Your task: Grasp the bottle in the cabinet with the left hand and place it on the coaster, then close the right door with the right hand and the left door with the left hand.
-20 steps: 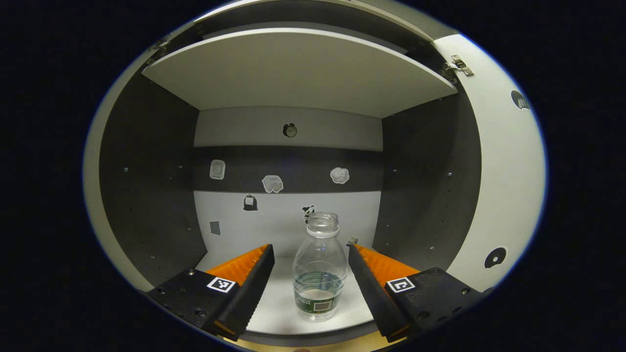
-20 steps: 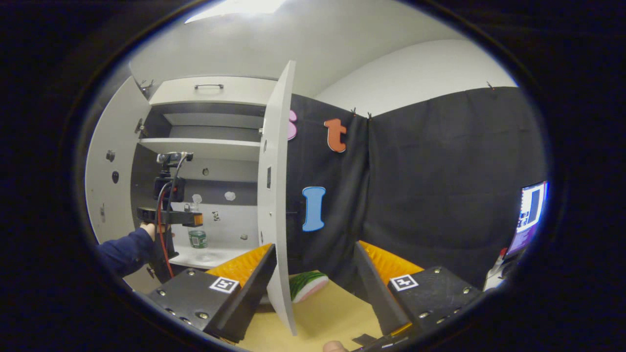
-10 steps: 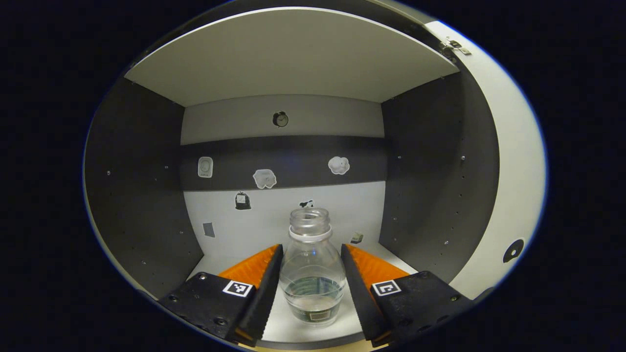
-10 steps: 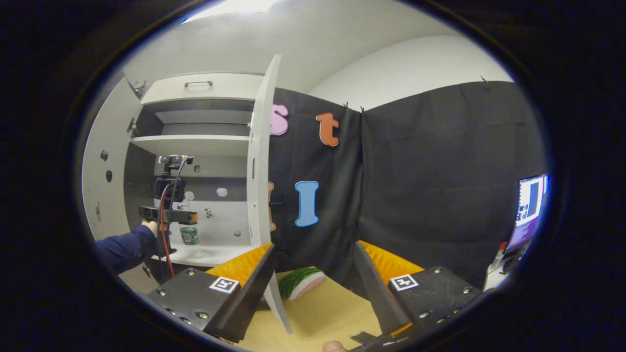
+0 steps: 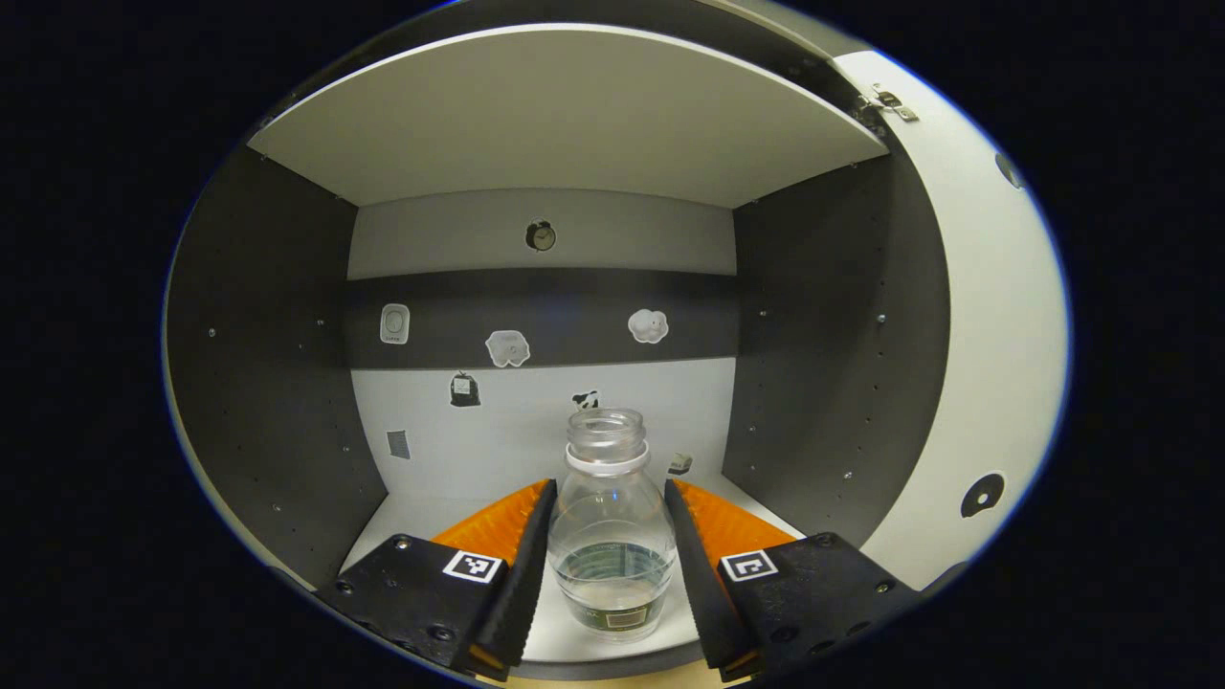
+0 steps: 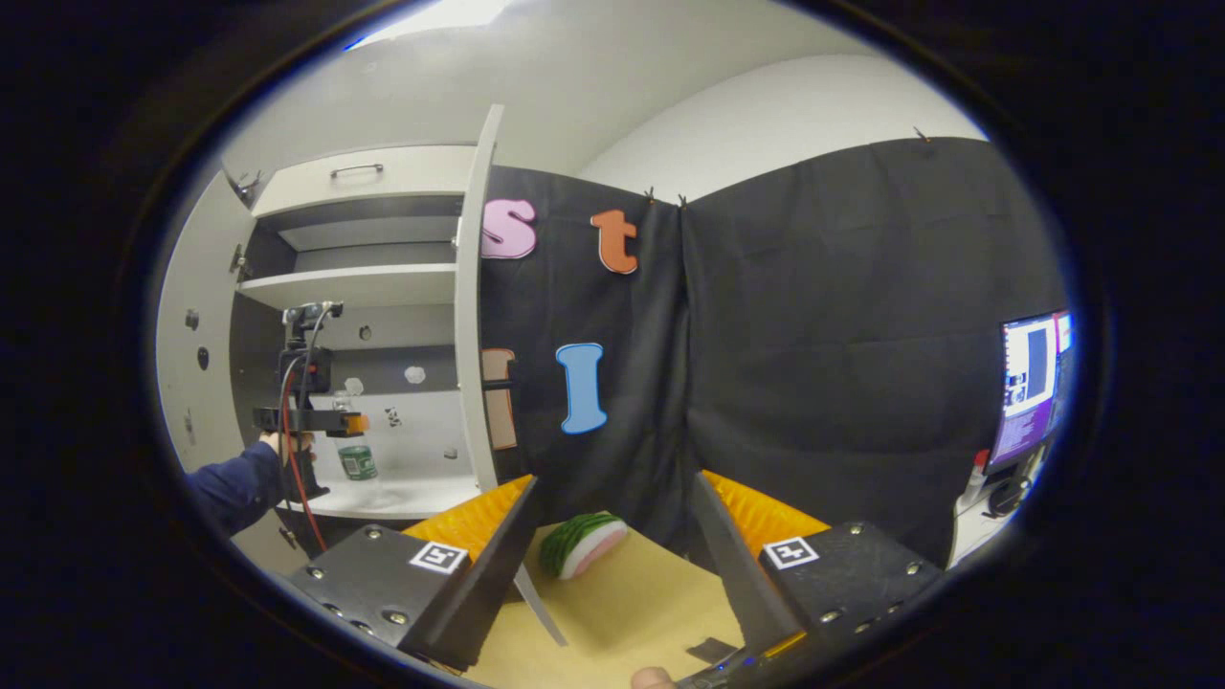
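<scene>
A clear, uncapped plastic bottle (image 5: 611,536) with a green label and a little water stands on the white floor of the cabinet (image 5: 450,507). My left gripper (image 5: 609,488) reaches into the cabinet, and both fingers press on the bottle's sides below its shoulder. In the right gripper view, the left gripper (image 6: 335,421) is held by a hand in a blue sleeve, with the bottle (image 6: 357,463) at its tip. My right gripper (image 6: 614,481) hangs open over the wooden table (image 6: 632,612), with nothing between its fingers. A round green-and-pink, watermelon-like piece (image 6: 582,542) lies on the table.
Both cabinet doors stand open: the right door (image 6: 469,316) edge-on ahead of my right gripper, the left door (image 6: 191,335) at the far left. A shelf (image 5: 565,124) spans the cabinet above the bottle. A lit monitor (image 6: 1029,383) stands at the right.
My left gripper moved forward around the bottle and its fingers closed from wide apart onto the bottle's sides. The right gripper's view swung to the right.
</scene>
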A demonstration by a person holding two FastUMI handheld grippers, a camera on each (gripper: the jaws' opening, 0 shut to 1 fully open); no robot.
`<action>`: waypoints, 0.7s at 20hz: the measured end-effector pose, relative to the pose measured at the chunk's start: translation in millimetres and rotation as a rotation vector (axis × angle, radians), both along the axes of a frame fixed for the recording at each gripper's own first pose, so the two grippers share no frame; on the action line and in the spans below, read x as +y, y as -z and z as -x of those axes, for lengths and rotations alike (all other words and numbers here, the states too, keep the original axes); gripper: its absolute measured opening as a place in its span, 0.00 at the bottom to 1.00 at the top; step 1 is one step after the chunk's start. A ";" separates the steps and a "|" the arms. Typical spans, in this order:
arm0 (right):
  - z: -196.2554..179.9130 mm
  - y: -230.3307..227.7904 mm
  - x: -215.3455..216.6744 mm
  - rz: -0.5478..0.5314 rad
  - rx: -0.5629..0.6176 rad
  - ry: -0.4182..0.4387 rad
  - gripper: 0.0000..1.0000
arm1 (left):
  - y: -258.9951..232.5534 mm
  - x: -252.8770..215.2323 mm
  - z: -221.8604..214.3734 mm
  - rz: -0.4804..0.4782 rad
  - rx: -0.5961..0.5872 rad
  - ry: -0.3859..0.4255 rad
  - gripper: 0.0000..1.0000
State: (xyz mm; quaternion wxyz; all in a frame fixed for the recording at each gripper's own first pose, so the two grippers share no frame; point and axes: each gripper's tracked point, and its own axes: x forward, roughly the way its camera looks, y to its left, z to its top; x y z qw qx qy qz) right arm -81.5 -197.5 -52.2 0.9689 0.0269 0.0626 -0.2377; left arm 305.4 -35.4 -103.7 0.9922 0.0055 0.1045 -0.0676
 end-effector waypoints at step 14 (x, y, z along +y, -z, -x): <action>-1.0 -13.6 8.0 0.070 0.002 -0.116 0.96 | -40.9 -12.0 129.0 0.060 -0.047 0.183 0.68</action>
